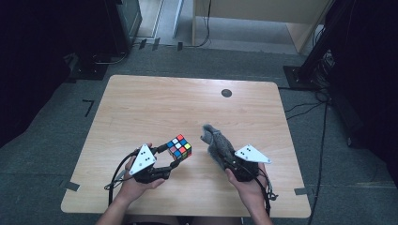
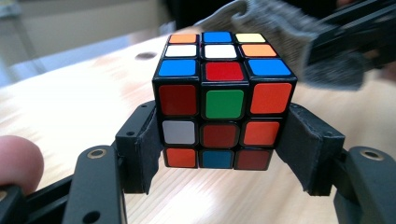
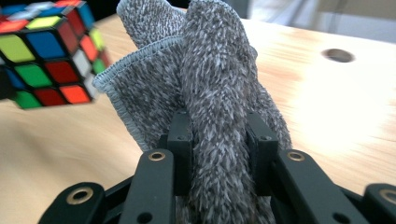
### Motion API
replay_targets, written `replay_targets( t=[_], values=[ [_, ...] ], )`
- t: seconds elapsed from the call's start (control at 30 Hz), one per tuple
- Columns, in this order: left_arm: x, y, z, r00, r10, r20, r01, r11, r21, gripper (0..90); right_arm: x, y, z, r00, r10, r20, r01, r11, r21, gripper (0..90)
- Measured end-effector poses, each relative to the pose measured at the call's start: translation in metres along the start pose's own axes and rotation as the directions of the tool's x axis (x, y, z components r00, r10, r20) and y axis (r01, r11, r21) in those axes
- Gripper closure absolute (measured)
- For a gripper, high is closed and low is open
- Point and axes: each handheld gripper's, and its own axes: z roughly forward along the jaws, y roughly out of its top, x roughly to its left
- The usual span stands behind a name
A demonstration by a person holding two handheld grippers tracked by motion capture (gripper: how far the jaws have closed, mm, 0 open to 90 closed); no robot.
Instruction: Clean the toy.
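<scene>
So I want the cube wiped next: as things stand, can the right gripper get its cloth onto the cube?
Probably yes. The left gripper holds the cube up by two sides, top and front bare. The right gripper pinches the grey cloth, already close beside it, with nothing between.

Left gripper [image 1: 172,158]: black linkage body carrying a grey three-cornered plate with dark dots; brass-ringed screw holes showing along the arms; dark padded jaws; black cable trailing behind. Right gripper [image 1: 226,160]: wearing the same plate, black frame, brass-ringed holes, looping black cable. Forearms showing bare, sleeveless.
</scene>
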Motion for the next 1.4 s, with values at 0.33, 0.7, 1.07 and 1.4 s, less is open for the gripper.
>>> replay_targets(
  t=[0.33,0.7,1.07,1.4],
  values=[
    [0.002,-0.019,0.027,0.9921,-0.030,-0.122,0.051,0.9832,0.175,34.9,-0.009,-0.020,0.018,0.9942,-0.041,0.100,0.035,0.997,0.064,66.9],
    [0.001,-0.031,0.040,0.9868,-0.035,-0.158,0.076,0.9630,0.259,34.8,-0.012,-0.027,0.024,0.9952,-0.029,0.093,0.022,0.996,0.081,67.0],
    [0.004,-0.038,0.044,0.9849,-0.043,-0.168,0.089,0.9555,0.281,34.8,-0.015,-0.039,0.040,0.9953,-0.030,0.093,0.012,0.983,0.182,69.8],
    [0.007,-0.036,0.041,0.9834,-0.095,-0.155,0.133,0.9578,0.255,27.9,-0.020,-0.045,0.048,0.9997,-0.014,0.022,0.009,0.978,0.209,50.9]
  ],
)
